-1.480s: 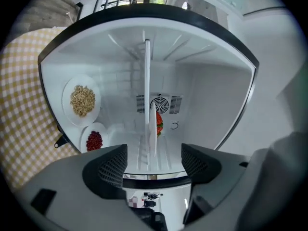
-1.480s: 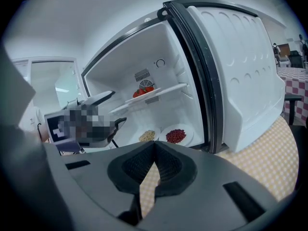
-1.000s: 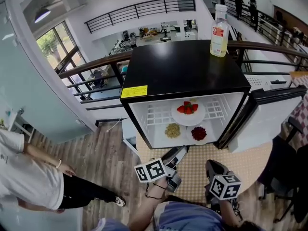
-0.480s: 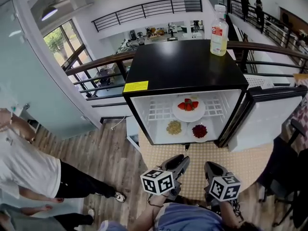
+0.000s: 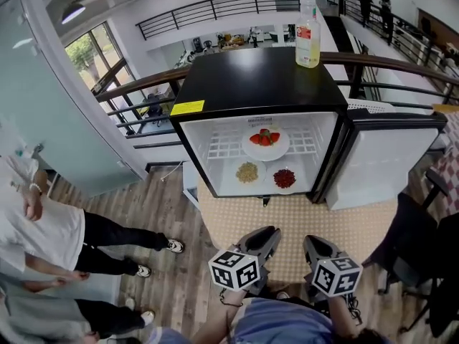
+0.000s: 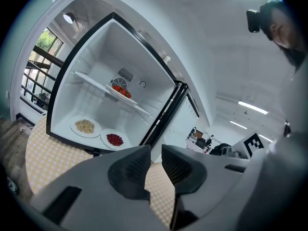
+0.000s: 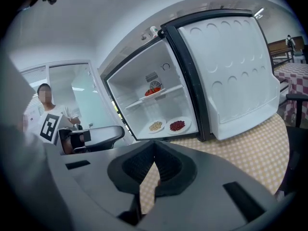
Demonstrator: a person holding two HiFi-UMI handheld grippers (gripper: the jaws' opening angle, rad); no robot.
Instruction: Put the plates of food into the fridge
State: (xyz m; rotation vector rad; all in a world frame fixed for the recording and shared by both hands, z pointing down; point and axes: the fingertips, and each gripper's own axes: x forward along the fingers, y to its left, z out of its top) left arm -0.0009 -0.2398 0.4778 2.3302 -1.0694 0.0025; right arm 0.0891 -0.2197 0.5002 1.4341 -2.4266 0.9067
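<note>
The black fridge (image 5: 258,84) stands open on the checked table (image 5: 287,217). A plate of strawberries (image 5: 265,140) sits on its upper shelf. Below it lie a plate of yellowish food (image 5: 247,171) and a plate of red food (image 5: 285,178). Both grippers hang well back from the fridge, above the table's near edge. My left gripper (image 5: 269,233) is closing, with a narrow gap between its pads (image 6: 136,163) and nothing in it. My right gripper (image 5: 313,241) is shut and empty, its tips (image 7: 154,146) touching. All three plates show in both gripper views.
The white fridge door (image 5: 387,160) swings out to the right. A clear bottle (image 5: 308,34) stands on the fridge top. People (image 5: 43,235) stand on the wooden floor at the left. A dark chair (image 5: 423,249) is at the right.
The fridge now sits farther from both grippers, which have drawn back toward me. The people at the left have shifted. The plates have not moved.
</note>
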